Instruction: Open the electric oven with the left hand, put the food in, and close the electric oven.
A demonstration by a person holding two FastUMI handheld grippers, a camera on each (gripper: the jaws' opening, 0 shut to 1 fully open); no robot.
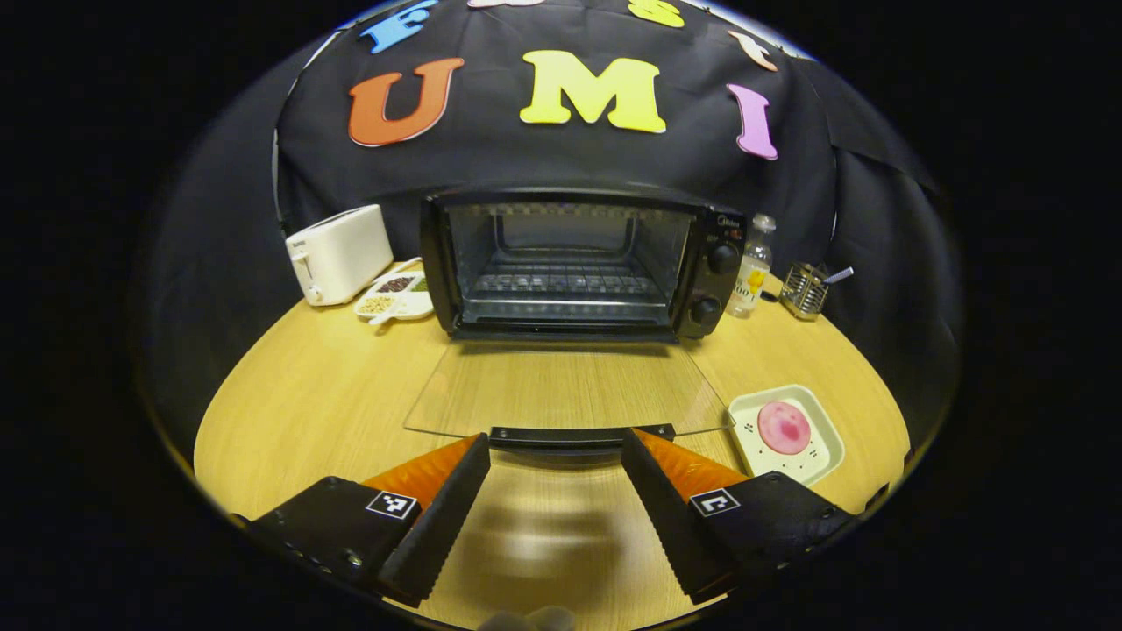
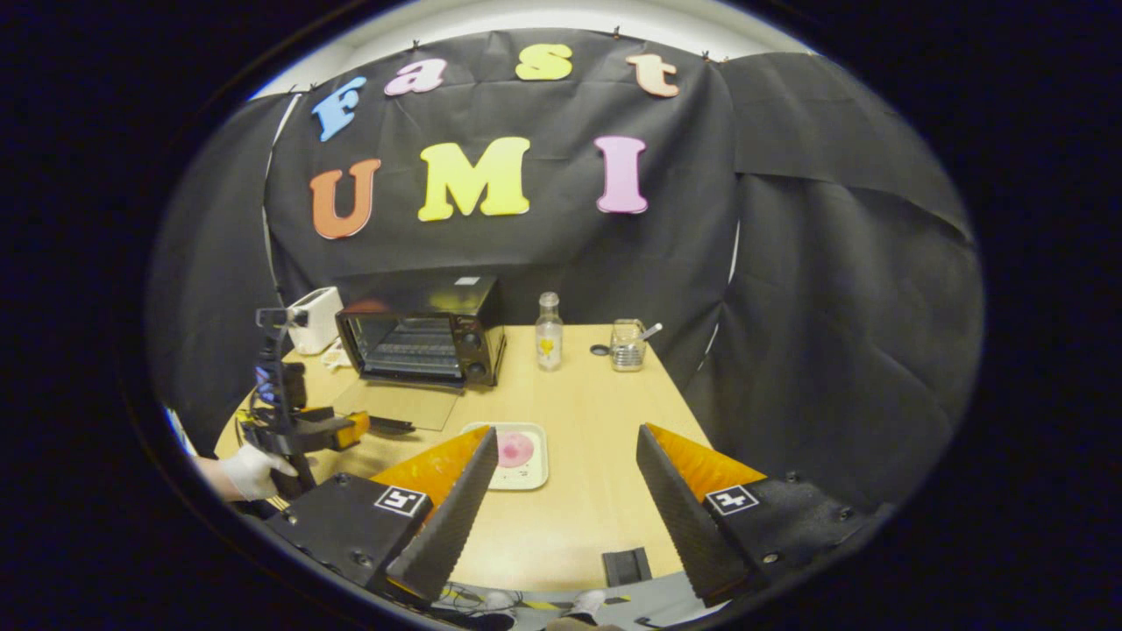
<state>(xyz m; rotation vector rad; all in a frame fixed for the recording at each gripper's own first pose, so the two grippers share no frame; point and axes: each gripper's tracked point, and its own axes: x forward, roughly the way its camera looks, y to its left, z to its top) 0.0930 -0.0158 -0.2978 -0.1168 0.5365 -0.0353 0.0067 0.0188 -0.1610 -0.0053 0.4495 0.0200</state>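
Note:
The black electric oven (image 1: 570,263) stands open at the back of the wooden table, its wire rack bare. Its glass door (image 1: 561,386) lies flat toward me. My left gripper (image 1: 556,438) is open, and the door's black handle (image 1: 578,436) lies between its fingertips. In the right gripper view a gloved hand (image 2: 250,469) holds that left gripper (image 2: 355,429) at the door (image 2: 403,405) of the oven (image 2: 425,337). Pink round food (image 1: 783,427) sits on a white square plate (image 1: 824,456) right of the door. My right gripper (image 2: 566,431) hangs open just short of the plate (image 2: 526,480) and food (image 2: 514,450).
A white toaster (image 1: 337,254) and a divided dish of grains (image 1: 394,294) stand left of the oven. A clear bottle (image 1: 752,267) and a wire holder (image 1: 805,289) stand to its right. A small black block (image 2: 627,565) sits at the table's near edge.

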